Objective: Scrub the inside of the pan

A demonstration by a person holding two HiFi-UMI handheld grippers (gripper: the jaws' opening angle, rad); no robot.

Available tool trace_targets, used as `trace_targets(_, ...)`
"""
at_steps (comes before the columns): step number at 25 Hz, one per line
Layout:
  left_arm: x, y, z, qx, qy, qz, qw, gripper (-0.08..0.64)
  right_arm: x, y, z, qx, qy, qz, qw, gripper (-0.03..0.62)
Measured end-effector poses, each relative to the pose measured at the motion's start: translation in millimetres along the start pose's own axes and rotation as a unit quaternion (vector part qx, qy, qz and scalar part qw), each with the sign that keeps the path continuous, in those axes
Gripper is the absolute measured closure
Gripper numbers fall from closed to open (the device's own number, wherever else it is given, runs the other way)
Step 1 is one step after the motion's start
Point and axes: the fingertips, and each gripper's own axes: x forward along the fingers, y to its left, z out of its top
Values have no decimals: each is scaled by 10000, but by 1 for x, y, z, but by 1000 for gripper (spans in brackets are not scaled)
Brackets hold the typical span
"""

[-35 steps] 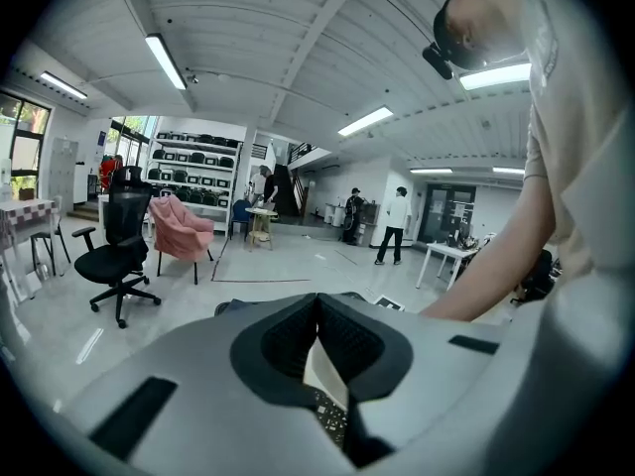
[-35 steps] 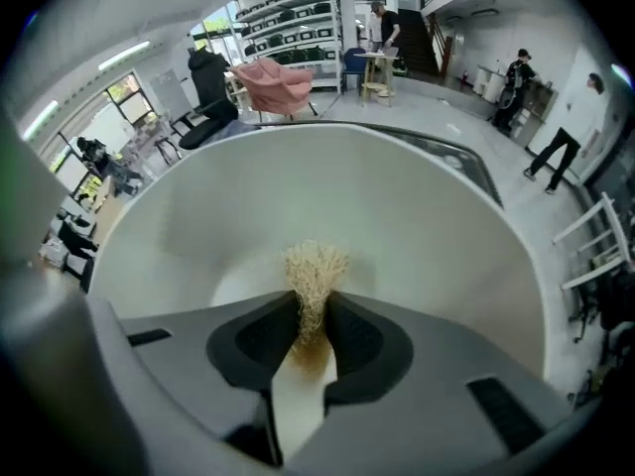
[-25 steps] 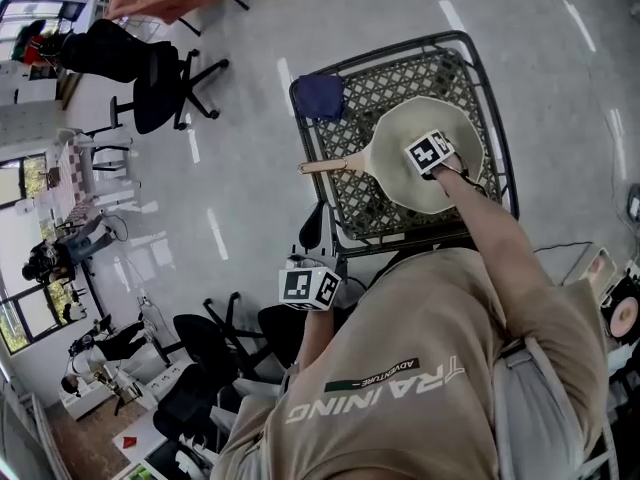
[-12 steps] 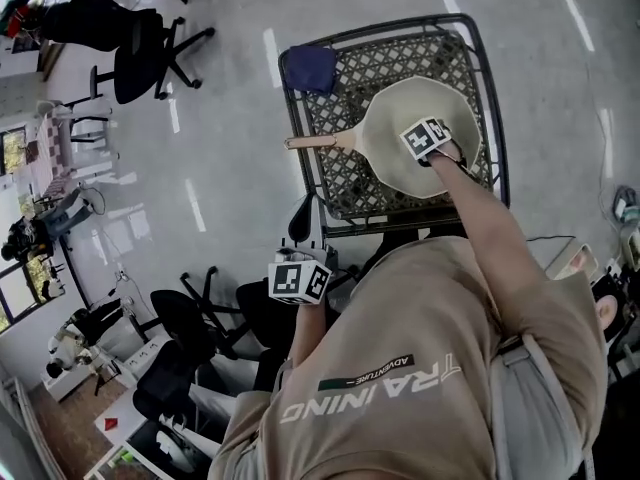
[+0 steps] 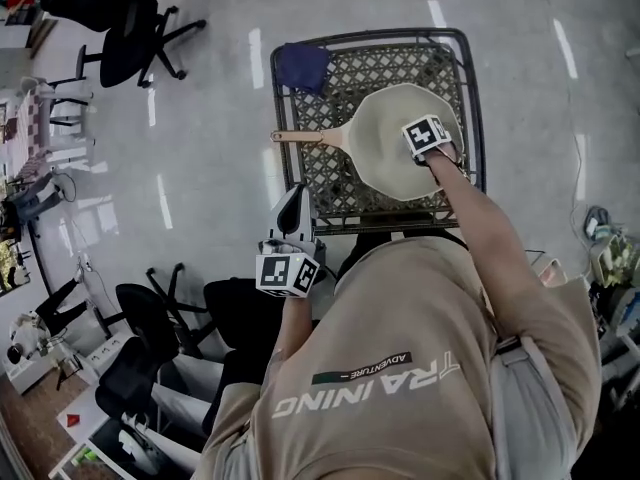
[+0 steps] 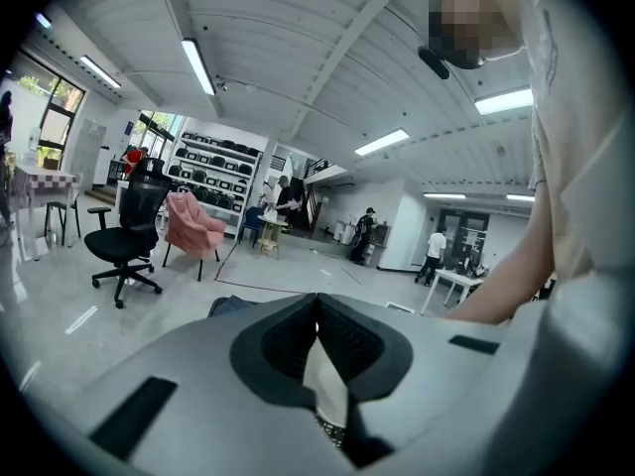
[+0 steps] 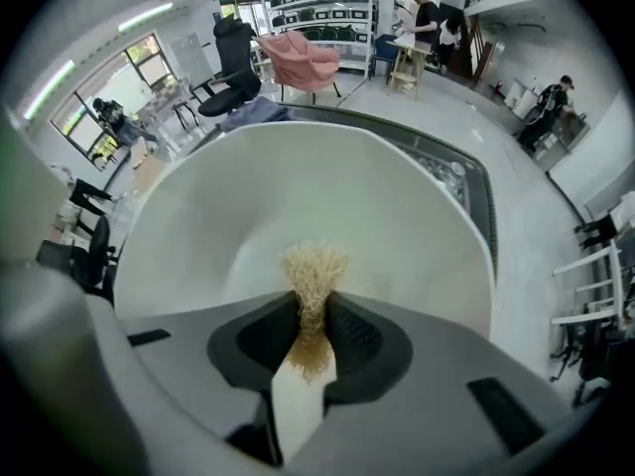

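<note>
A pale, cream-coloured pan (image 5: 400, 143) with a wooden handle (image 5: 297, 137) lies on a black lattice table (image 5: 340, 178). My right gripper (image 5: 432, 140) points down into the pan near its right side, shut on a tuft of straw-coloured scrubbing fibre (image 7: 315, 278) that touches the pan's inside (image 7: 298, 196). My left gripper (image 5: 290, 258) hovers off the table's near-left corner, pointing roughly level into the room; its jaws meet with nothing between them (image 6: 317, 340).
A dark blue cloth (image 5: 302, 66) lies on the table's far-left corner. Black office chairs (image 5: 120, 28) stand on the grey floor to the left. A pink chair (image 6: 193, 228) and several people are far across the room.
The right gripper has slid a little across the pan's inside with the scrubber. The head view has shifted, so table and pan sit further left and higher. The left gripper has stayed near the table corner.
</note>
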Motion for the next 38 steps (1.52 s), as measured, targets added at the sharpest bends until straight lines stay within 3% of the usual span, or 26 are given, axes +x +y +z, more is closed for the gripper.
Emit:
trace_targets(3,-4,2,-3,-44,-29,67,10000,541,-10,33,-11,-143,209,194,9995,497)
trace_targets(8,-10,1,-5,-36,-39,178,9998,541,8,116,-20,-753,256,978,9920,497)
trace_targets(11,-16,1,-5,-22,-22,242,9997,541,23,135,-20,-873,214,1172,9890,497)
trace_targets(15,-23,2,-8,-3,29,300,9995,541,35,109,-36,-838,437,934,9911,497)
trace_targets(24,-17,3,-2,76,-72,152,9998,541,31,29,-55,-862,967,-193,9914,497)
trace_targets(31,5,-2,9,259,-164,-291,9991,541,-43,21,-16,-326,-296,328,9985,497)
trace_targets(35,15,-14,18,377,-156,-543,9977,541,-103,25,-18,168,-982,932,9906,497)
trace_targets(38,26,-26,25,433,-189,-732,9962,541,-143,9,-29,435,-1356,923,9855,497)
